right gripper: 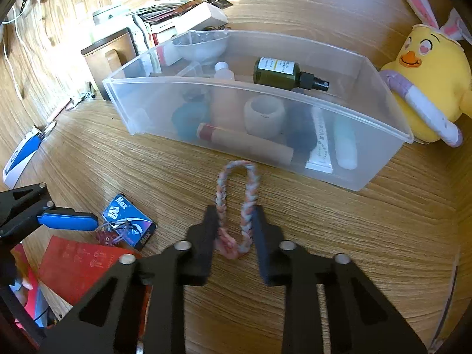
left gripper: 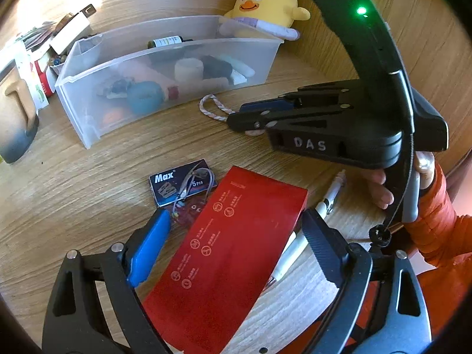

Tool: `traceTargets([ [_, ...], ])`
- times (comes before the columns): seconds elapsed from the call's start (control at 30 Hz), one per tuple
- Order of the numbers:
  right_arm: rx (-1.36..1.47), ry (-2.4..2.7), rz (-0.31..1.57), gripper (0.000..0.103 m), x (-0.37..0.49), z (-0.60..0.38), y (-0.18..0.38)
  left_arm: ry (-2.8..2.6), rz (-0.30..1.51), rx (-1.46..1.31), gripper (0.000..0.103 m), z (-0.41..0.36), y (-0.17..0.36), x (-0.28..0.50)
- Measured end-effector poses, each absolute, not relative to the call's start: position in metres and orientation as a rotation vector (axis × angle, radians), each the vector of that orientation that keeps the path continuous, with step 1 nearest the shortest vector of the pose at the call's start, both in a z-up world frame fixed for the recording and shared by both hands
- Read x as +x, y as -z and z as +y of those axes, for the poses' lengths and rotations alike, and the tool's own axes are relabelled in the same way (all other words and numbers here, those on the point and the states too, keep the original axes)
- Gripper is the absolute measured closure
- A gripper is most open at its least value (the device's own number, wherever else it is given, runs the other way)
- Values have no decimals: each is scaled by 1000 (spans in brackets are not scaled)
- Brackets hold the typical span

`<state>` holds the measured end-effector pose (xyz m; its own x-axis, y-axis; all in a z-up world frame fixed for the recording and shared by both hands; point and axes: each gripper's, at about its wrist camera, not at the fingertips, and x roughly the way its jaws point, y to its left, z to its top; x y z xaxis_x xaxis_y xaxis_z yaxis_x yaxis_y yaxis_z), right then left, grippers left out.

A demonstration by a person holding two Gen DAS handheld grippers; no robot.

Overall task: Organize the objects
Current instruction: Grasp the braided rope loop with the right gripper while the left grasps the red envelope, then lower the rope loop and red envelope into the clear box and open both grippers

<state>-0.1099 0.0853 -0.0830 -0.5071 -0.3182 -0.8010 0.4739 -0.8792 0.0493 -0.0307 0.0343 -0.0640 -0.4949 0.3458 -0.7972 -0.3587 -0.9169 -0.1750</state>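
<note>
Your right tongs [right gripper: 235, 216] are clamped on the near end of the braided loop [right gripper: 249, 203], which lies flat on the tabletop [right gripper: 339, 230] just in front of the clear bin [right gripper: 265, 91], its far end almost at the bin's front wall. The pads look to be pinching both strands together, so this reads as the moment of the grasp, with the lift and drop into the bin likely to follow. To do it well, keep the squeeze firm, raise the loop straight up until its dangling end clears the bin's rim, then carry it over an open patch among the bottles and tubes before letting go; a limp cord will swing, so move it slowly. Further from the bin, toward you, your left tongs [left gripper: 236, 215] stand wide apart around the red box [left gripper: 230, 253], with the pads not visibly pressing it. Lower them squarely onto its long sides before closing, as the glossy face may slip. A small Max packet [left gripper: 177, 183] and a pen [left gripper: 332, 191] lie beside the box, also on your side of the bin, and a plush chick [right gripper: 427, 79] sits at the bin's right end.
</note>
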Motion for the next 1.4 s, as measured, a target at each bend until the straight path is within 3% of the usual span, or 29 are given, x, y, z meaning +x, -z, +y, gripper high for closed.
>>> traceTargets([
  [0.27, 1183, 2424, 189, 91, -108, 100, 79, -2505, 23, -1216, 43, 25, 52, -21],
  [0.47, 1150, 2447, 162, 91, -105, 106, 73, -2570, 0, -1210, 44, 11, 45, -22],
  [0.5, 1144, 2450, 159, 92, -104, 107, 72, -2573, 0, -1207, 50, 9, 44, -21],
  [1.4, 856, 2531, 59, 92, -86, 118, -6, -2842, -79, -877, 50, -25, -42, -58],
])
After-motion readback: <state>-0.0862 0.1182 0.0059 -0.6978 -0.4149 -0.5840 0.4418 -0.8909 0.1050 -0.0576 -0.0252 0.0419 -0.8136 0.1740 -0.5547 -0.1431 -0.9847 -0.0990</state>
